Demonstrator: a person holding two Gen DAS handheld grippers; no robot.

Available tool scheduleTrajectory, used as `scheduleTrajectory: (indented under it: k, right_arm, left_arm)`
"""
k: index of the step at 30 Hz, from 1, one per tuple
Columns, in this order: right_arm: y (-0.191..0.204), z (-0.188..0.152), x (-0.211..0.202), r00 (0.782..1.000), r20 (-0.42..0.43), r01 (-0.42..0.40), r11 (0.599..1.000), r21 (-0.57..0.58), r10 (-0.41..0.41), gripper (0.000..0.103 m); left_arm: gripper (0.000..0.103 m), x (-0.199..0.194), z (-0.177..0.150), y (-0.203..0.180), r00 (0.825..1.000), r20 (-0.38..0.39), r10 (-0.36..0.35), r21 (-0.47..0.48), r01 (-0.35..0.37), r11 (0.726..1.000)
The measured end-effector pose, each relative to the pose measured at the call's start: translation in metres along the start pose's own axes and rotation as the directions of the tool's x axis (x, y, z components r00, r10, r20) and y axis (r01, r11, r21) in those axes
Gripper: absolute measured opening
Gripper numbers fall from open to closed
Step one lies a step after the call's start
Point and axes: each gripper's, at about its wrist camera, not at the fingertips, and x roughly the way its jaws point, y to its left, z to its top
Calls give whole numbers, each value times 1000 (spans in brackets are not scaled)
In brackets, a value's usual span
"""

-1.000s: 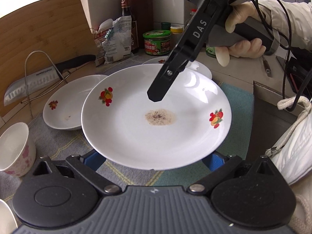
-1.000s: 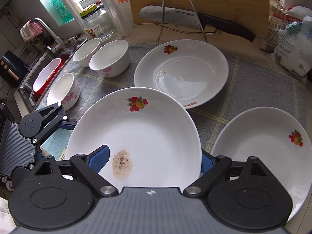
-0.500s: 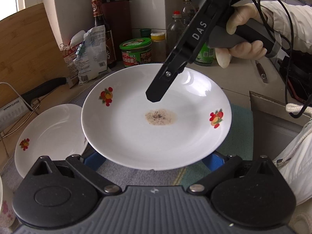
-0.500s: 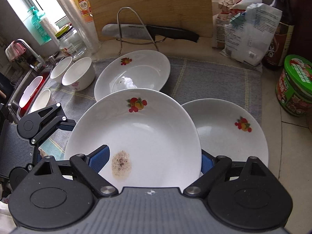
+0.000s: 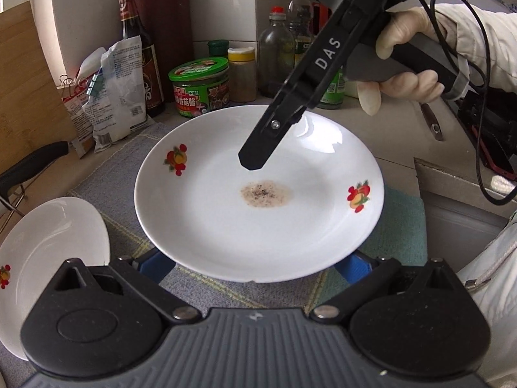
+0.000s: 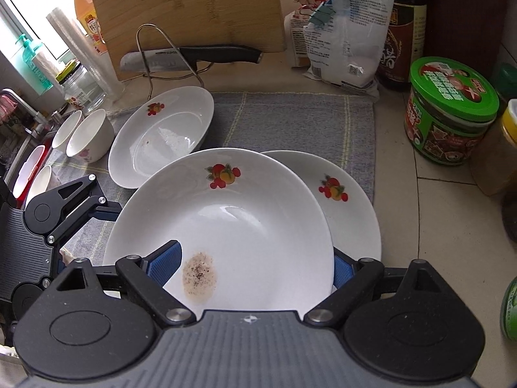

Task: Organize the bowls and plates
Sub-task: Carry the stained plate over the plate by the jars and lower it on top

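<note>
A white plate with fruit prints and a brown stain (image 5: 258,194) (image 6: 226,226) is held in the air by both grippers. My left gripper (image 5: 255,265) is shut on its near rim. My right gripper (image 6: 245,268) is shut on its opposite rim, one finger (image 5: 261,148) lying over the plate. The held plate hovers partly over a second plate (image 6: 349,207) on the grey mat (image 6: 290,123). A third plate (image 6: 161,135) (image 5: 48,258) lies to the left. Small white bowls (image 6: 89,135) stand further left.
A knife rests on a wire stand (image 6: 171,58) before a wooden board (image 6: 187,9). A green-lidded jar (image 6: 449,113) (image 5: 200,87), dark bottle (image 6: 400,32), bags (image 6: 342,32) and spice bottles (image 5: 278,58) crowd the back. A sink (image 6: 29,168) lies far left.
Both grippers have carried the stained plate to the right across the mat. It now overlaps the right plate, and the jar and bottles are closer.
</note>
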Motion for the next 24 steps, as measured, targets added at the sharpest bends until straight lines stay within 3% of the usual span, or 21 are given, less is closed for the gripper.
scheduleTrajectory:
  k: [10,24]
  right_arm:
    - [-17,-5,1,1000,-6,17,999,43,-17,95]
    - [-21,0,15,999,-33,18,998,57,-17,95]
  left_arm:
    - [102,16,6,2,999,-25,-36,16,37,999]
    - [102,17,6,10,998,-49,-28,-13,27,1000]
